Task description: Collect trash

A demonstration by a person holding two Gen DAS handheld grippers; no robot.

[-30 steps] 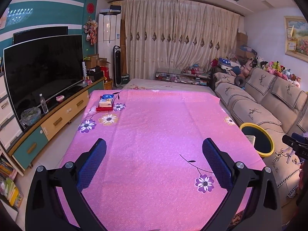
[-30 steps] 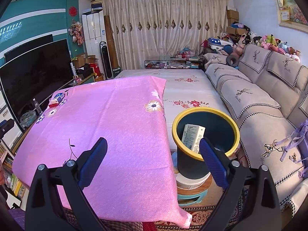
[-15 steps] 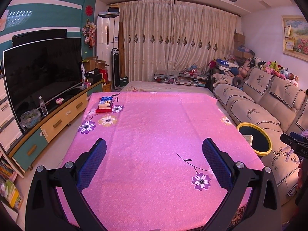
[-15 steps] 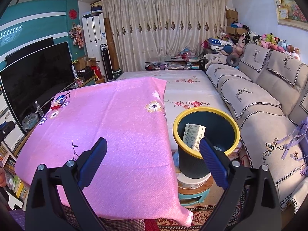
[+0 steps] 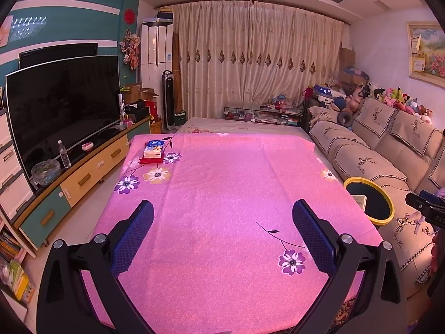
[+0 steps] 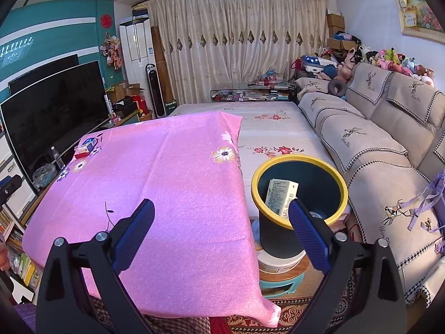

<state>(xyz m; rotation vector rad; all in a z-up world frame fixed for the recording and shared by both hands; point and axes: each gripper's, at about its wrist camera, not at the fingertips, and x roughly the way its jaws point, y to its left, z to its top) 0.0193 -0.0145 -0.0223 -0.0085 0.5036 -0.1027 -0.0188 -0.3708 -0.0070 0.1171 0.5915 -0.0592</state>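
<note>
A dark bin with a yellow rim stands on a stool beside the table's right edge; it also shows in the left wrist view. A white carton leans inside it. My left gripper is open and empty above the pink tablecloth. My right gripper is open and empty, over the table's near right corner, with its right finger in front of the bin.
A tissue pack on a red box sits at the table's far left corner. A TV on a low cabinet runs along the left. A sofa runs along the right. A floral-covered surface lies beyond the table.
Both views have risen and pulled back a little, so the table and bin sit slightly lower and farther. Both grippers stay open and empty.
</note>
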